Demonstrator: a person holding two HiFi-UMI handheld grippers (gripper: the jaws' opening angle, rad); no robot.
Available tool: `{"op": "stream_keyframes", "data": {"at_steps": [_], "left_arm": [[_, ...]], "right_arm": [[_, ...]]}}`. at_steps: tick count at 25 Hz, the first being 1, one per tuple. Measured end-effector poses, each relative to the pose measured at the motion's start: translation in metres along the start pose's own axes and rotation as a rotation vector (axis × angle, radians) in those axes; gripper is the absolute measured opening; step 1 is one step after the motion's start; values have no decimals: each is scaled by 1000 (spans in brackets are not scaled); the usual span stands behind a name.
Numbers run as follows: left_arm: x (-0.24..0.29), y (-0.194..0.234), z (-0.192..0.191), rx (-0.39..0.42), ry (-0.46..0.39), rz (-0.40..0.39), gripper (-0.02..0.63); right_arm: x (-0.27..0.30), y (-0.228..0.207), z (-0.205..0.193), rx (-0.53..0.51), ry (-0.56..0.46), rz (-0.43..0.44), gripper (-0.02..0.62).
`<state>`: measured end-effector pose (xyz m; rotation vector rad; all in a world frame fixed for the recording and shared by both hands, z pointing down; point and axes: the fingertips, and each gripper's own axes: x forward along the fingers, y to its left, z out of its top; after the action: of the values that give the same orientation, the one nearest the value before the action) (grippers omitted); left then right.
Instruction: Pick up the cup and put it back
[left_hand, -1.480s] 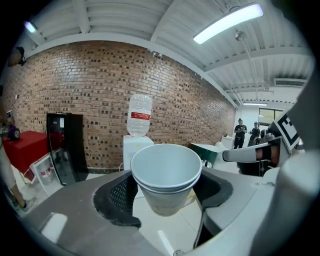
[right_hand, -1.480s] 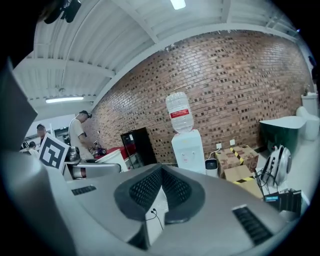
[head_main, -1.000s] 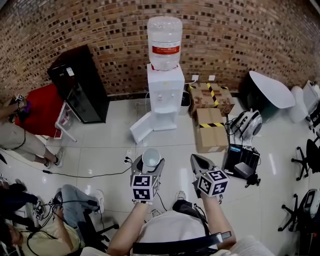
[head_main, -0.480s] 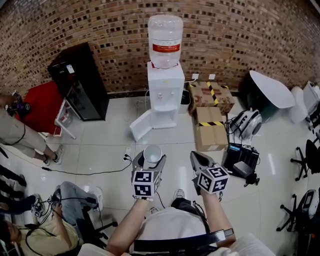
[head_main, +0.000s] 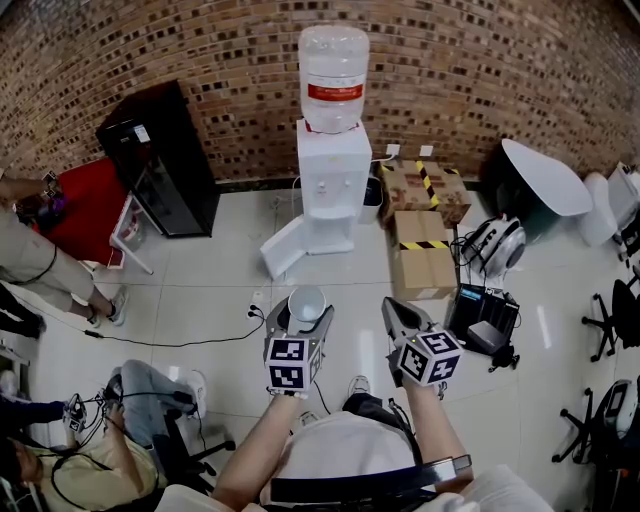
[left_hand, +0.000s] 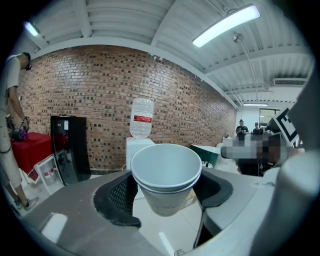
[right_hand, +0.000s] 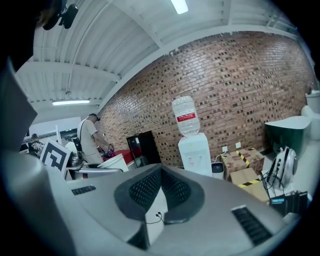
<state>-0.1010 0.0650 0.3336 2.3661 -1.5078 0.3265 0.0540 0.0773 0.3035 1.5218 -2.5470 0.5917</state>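
Left gripper view: tapered white cup (left_hand: 166, 177) between mesh-textured black pads (left_hand: 120, 196).

Tiled floor (head_main: 205, 292) bears water dispenser (head_main: 332, 188), cardboard boxes (head_main: 421, 262)

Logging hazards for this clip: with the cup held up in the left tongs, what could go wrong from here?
1. The cup looks like two nested cups, pinched below the rim by the left tongs. The thin wall may buckle or slip, and the cup would drop to the tiled floor.
2. A cable lies across the floor ahead, a possible trip hazard.
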Motion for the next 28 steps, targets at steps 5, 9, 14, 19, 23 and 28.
{"op": "stream_keyframes", "data": {"at_steps": [5,9,14,19,23,28], "left_arm": [[0,0,2,-2,-1,-2,344],[0,-1,3,-9,-8,-3,345],[-3,0,3,-13,-17,-9,345],[-3,5,6,-30,-37,-12,344],[-4,5,7,-39,-40,-15,344],[-7,5,5,-37,-36,-16,344]], "right_arm": [[1,1,3,0,2,4,8],[1,1,2,-5,6,8,8],[3,4,1,-1,8,17,8],[6,8,4,-9,3,25,8],[6,8,4,-7,1,24,8],[4,12,2,-3,0,23,8]]}}
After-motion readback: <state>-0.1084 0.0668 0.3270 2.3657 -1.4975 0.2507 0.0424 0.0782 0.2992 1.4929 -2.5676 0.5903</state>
